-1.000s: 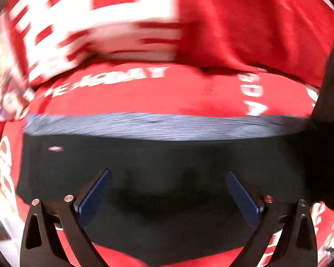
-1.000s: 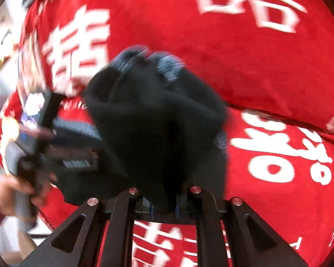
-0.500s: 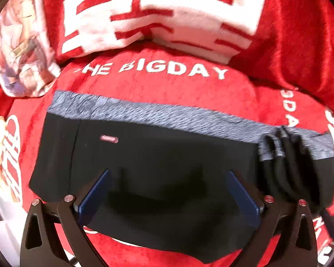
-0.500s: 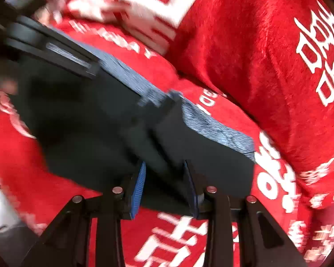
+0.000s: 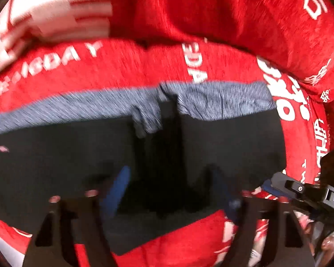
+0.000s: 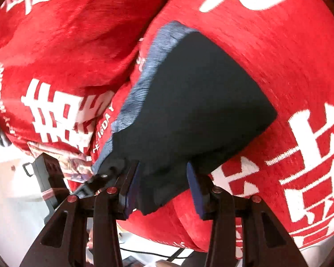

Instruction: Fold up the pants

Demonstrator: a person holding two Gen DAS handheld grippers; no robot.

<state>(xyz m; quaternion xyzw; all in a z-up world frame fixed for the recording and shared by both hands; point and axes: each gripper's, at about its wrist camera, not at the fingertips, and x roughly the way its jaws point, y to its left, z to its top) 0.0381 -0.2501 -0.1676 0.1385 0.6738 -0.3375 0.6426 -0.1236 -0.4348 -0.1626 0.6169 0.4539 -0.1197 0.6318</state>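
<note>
— Two grippers where?
— Left gripper (image 5: 169, 189) closing astride the black fabric pants (image 5: 78, 162) with grey waistband on the red printed blanket (image 5: 127, 66); right gripper (image 6: 164, 184) at four o'clock, opening, cloth edge between, unpinched.

Left tool (image 5: 170, 191) points steeply down, jaws closing; right tool (image 6: 164, 187) tilts downward, jaws opening, pads apart.
</note>
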